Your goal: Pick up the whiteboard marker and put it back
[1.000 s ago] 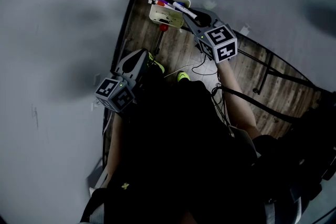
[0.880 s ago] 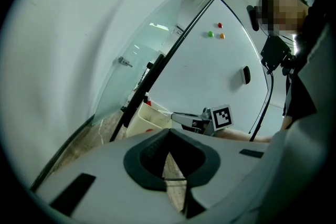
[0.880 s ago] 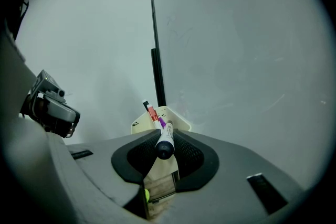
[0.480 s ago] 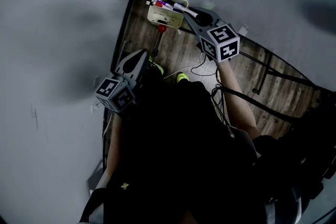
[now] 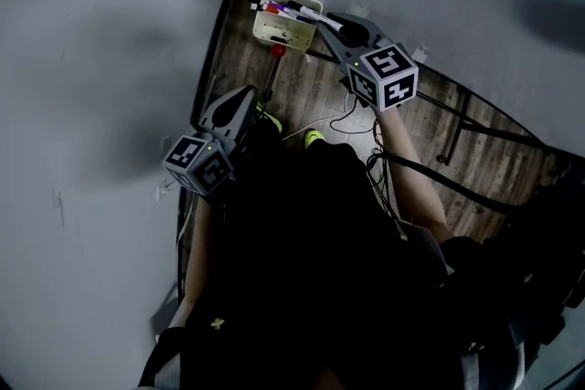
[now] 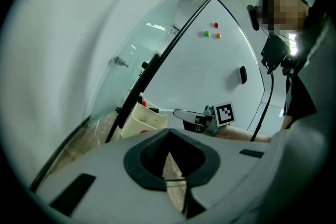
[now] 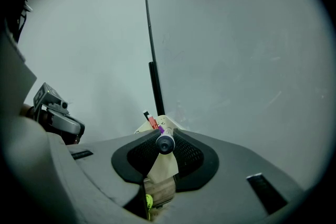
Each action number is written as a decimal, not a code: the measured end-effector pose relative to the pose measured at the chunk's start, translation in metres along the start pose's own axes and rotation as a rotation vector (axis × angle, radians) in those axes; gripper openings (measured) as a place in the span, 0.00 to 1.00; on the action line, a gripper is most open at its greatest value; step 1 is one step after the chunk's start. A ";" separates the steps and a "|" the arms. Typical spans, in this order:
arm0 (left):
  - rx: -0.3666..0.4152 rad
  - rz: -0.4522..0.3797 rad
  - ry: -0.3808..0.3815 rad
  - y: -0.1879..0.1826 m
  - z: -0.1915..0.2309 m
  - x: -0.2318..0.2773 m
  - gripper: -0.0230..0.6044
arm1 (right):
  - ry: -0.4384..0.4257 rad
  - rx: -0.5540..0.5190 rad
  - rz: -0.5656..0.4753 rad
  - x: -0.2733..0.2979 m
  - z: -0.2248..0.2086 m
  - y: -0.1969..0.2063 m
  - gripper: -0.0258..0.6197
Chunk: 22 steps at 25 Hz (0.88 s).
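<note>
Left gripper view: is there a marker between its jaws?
No, the left gripper holds nothing, only floor shows between its jaws; the whiteboard marker is clamped in the right gripper.

Cream bin, white marker with dark cap, grey left gripper and right gripper, black-and-white cubes, brown wood-grain floor, red/green/orange magnets

Brown wood-plank floor, white board panel with black frame bar, small round red, green and orange magnets, pale glass pane
</note>
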<state>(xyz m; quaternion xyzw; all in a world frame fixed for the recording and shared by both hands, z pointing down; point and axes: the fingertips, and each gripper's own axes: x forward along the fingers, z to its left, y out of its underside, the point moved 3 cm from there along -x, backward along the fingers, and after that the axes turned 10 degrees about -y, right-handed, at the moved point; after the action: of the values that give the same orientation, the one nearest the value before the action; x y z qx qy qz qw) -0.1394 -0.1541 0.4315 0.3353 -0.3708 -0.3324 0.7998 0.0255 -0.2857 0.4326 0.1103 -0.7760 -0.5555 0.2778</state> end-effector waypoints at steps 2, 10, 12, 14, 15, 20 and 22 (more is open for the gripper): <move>0.007 -0.005 0.001 0.000 -0.001 0.000 0.09 | -0.003 -0.001 -0.007 -0.002 0.003 -0.002 0.15; -0.005 -0.014 0.024 0.004 -0.010 0.001 0.09 | -0.009 -0.010 -0.034 -0.016 0.014 -0.010 0.15; -0.006 -0.016 0.032 0.006 -0.013 0.002 0.09 | -0.009 -0.011 -0.043 -0.021 0.017 -0.012 0.15; -0.006 -0.019 0.038 0.007 -0.016 0.002 0.09 | -0.010 -0.013 -0.052 -0.026 0.020 -0.015 0.15; -0.006 -0.022 0.040 0.008 -0.017 0.002 0.09 | -0.009 -0.015 -0.057 -0.029 0.021 -0.016 0.15; -0.005 -0.033 0.050 0.008 -0.023 0.005 0.09 | -0.013 -0.020 -0.084 -0.045 0.028 -0.025 0.15; -0.008 -0.036 0.057 0.009 -0.024 0.007 0.09 | -0.012 -0.024 -0.090 -0.050 0.031 -0.028 0.15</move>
<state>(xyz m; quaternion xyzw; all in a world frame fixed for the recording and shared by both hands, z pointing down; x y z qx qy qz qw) -0.1140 -0.1475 0.4289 0.3480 -0.3406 -0.3385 0.8052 0.0460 -0.2469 0.3842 0.1385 -0.7650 -0.5775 0.2491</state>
